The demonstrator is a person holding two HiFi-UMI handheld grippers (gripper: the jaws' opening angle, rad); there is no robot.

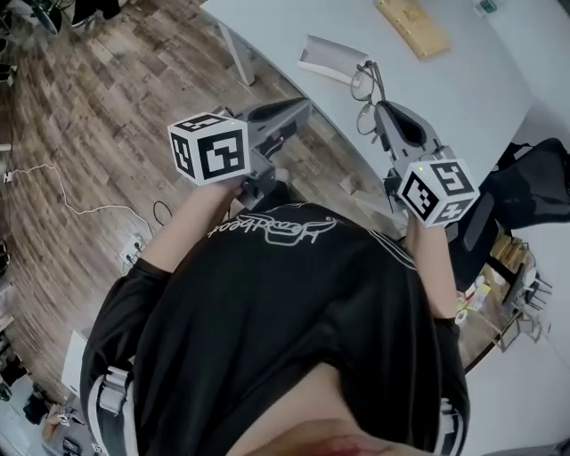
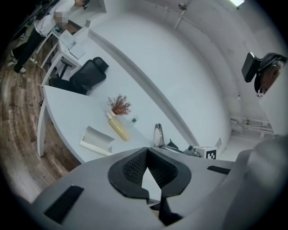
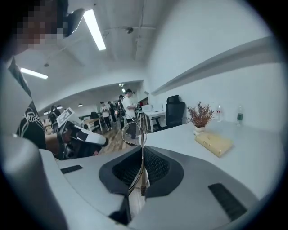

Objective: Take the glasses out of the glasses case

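The glasses are up off the white table, with my right gripper shut on their frame. In the right gripper view a thin metal arm runs between the dark pads and one lens stands above them. The white glasses case lies open on the table beyond the glasses; it also shows in the left gripper view. My left gripper hovers left of the table edge, over the wooden floor, shut with nothing in it.
A yellowish flat box lies farther back on the table, beside a vase of dried twigs. A black office chair is at my right. People stand at far desks. A cable trails on the floor.
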